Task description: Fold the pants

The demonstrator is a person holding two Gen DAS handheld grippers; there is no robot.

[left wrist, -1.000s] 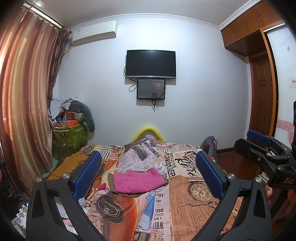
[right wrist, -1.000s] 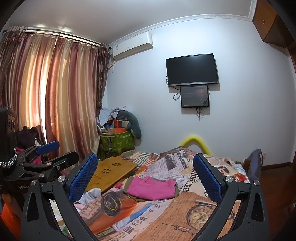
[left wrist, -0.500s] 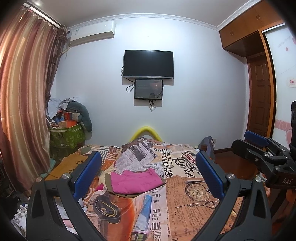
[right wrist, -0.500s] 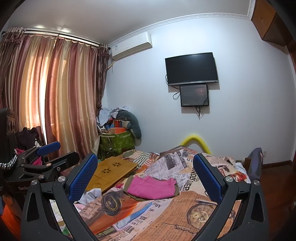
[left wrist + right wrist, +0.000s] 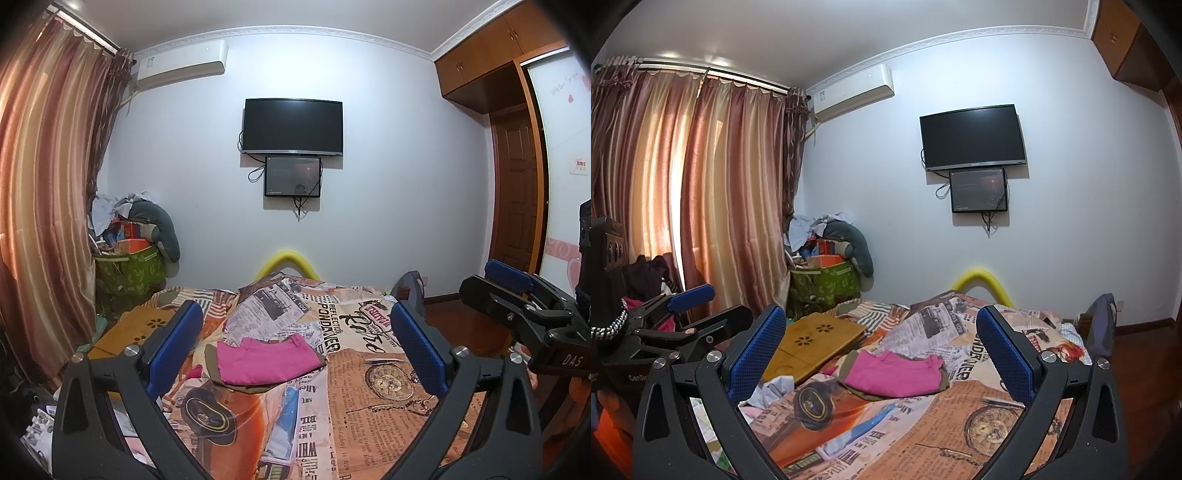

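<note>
Folded pink pants [image 5: 267,360] lie on an olive garment [image 5: 236,384] in the middle of the bed; they also show in the right wrist view [image 5: 895,374]. My left gripper [image 5: 293,349] is open and empty, held above the near part of the bed, well short of the pants. My right gripper [image 5: 881,356] is open and empty at a similar distance. Each gripper shows at the edge of the other's view: the right one [image 5: 517,291] and the left one [image 5: 690,310].
The bed has a newspaper-print cover [image 5: 373,387]. A wooden lap tray [image 5: 812,343] lies at its left side, with loose cloths [image 5: 775,387] beside it. A green basket piled with clothes [image 5: 827,277] stands by the curtain [image 5: 701,206]. A yellow bed rail [image 5: 284,258] and the TV wall [image 5: 291,125] lie beyond.
Both grippers have stayed open and drifted only slightly; the left wrist view has shifted a little to the right and up. The pants have not moved.
</note>
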